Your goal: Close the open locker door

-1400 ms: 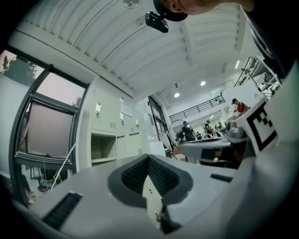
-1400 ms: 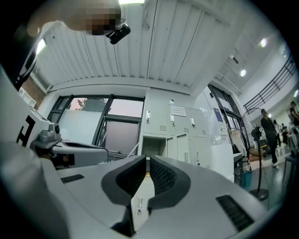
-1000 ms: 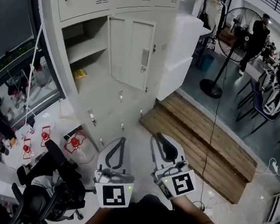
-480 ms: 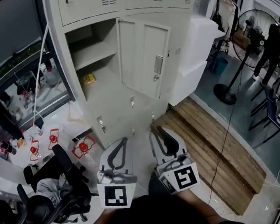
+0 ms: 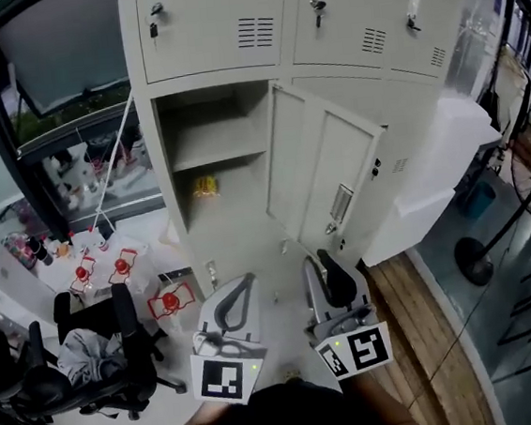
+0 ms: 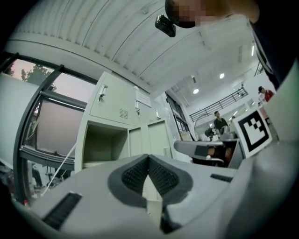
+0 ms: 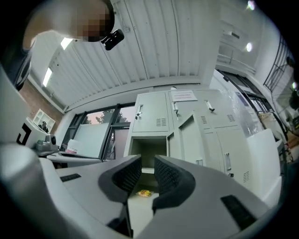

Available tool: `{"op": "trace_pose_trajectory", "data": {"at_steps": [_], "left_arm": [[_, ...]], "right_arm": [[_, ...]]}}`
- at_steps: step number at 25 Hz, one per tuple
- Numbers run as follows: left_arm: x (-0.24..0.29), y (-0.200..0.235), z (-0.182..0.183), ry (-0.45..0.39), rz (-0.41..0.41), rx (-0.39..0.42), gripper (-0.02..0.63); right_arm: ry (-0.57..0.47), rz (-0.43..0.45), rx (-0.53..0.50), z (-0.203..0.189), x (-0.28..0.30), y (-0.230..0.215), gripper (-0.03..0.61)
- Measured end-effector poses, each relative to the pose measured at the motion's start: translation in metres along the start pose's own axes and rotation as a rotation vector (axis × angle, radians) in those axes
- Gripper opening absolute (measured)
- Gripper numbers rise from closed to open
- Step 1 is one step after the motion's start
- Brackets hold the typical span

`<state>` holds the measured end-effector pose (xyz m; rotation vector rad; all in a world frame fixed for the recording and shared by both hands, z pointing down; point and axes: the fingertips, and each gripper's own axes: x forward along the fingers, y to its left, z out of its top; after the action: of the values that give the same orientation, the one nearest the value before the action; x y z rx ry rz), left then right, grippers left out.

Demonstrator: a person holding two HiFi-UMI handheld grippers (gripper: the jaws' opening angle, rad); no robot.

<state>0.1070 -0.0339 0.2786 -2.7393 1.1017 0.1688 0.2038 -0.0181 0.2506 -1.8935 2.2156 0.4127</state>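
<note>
The grey locker bank fills the head view. One door (image 5: 325,167) in the middle row stands swung out to the right of its open compartment (image 5: 215,160), where a small yellow item (image 5: 206,187) lies on the lower shelf. Both grippers are held side by side in front of the lockers, apart from them. My left gripper (image 5: 245,281) (image 6: 148,158) is shut, pads meeting at the tips, with nothing in them. My right gripper (image 5: 320,269) (image 7: 148,163) has just been opening and is open, with nothing between its pads. Beyond it stand the door (image 7: 189,135) and the compartment (image 7: 147,156).
A black office chair (image 5: 92,357) stands at lower left, with red-capped water jugs (image 5: 120,267) behind it by the window. A white box-shaped unit (image 5: 437,179) juts out right of the lockers, above a wooden platform (image 5: 420,332). A standing fan's base (image 5: 474,265) is at the right.
Both grippers have moved toward the lockers, which now look larger and nearer in the head view. The right gripper's jaws have spread apart. The door hangs open as before.
</note>
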Motion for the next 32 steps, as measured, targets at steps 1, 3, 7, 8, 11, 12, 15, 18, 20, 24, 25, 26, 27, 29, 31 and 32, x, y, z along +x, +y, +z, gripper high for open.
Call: {"op": "trace_pose_trajectory", "data": {"at_steps": [1, 3, 7, 8, 11, 12, 15, 18, 20, 24, 25, 26, 27, 29, 31, 32], "left_arm": [[0.01, -0.002, -0.002, 0.011, 0.019, -0.003, 0.0], [0.028, -0.006, -0.006, 0.025, 0.051, 0.001, 0.0], [0.058, -0.017, -0.007, 0.021, 0.111, 0.012, 0.0], [0.064, -0.019, -0.007, 0.021, 0.129, 0.014, 0.001], [0.078, -0.023, -0.008, 0.032, 0.183, 0.027, 0.0], [0.082, -0.024, -0.009, 0.037, 0.195, 0.031, 0.0], [0.097, -0.028, -0.013, 0.041, 0.201, 0.032, 0.0], [0.108, -0.029, -0.013, 0.035, 0.203, 0.035, 0.0], [0.112, -0.026, -0.014, 0.038, 0.206, 0.038, 0.0], [0.117, -0.017, -0.014, 0.047, 0.212, 0.035, 0.0], [0.118, -0.015, -0.014, 0.049, 0.216, 0.035, 0.0], [0.118, -0.012, -0.014, 0.051, 0.218, 0.036, 0.0], [0.12, -0.011, -0.015, 0.053, 0.219, 0.037, 0.0], [0.124, -0.01, -0.017, 0.057, 0.213, 0.044, 0.0], [0.127, -0.011, -0.019, 0.063, 0.211, 0.046, 0.0], [0.128, -0.011, -0.021, 0.066, 0.211, 0.043, 0.0]], "right_arm": [[-0.008, 0.012, 0.009, -0.001, 0.005, -0.011, 0.075], [-0.019, 0.036, 0.023, -0.003, 0.013, -0.031, 0.075], [-0.027, 0.104, 0.041, -0.008, 0.022, -0.063, 0.075], [-0.029, 0.123, 0.044, -0.008, 0.024, -0.07, 0.075], [-0.041, 0.187, 0.064, -0.006, 0.031, -0.085, 0.075], [-0.047, 0.205, 0.072, -0.005, 0.031, -0.09, 0.075], [-0.062, 0.227, 0.093, -0.004, 0.028, -0.107, 0.075], [-0.058, 0.228, 0.107, -0.007, 0.024, -0.127, 0.075], [-0.056, 0.226, 0.1, -0.01, 0.025, -0.139, 0.075], [-0.031, 0.206, 0.099, -0.021, 0.033, -0.157, 0.075], [-0.024, 0.212, 0.108, -0.024, 0.035, -0.158, 0.076], [-0.02, 0.222, 0.116, -0.025, 0.037, -0.158, 0.077], [-0.017, 0.234, 0.122, -0.026, 0.039, -0.158, 0.081], [-0.007, 0.259, 0.125, -0.03, 0.041, -0.155, 0.087], [0.008, 0.288, 0.129, -0.034, 0.042, -0.15, 0.092], [0.013, 0.299, 0.133, -0.037, 0.042, -0.148, 0.094]]}}
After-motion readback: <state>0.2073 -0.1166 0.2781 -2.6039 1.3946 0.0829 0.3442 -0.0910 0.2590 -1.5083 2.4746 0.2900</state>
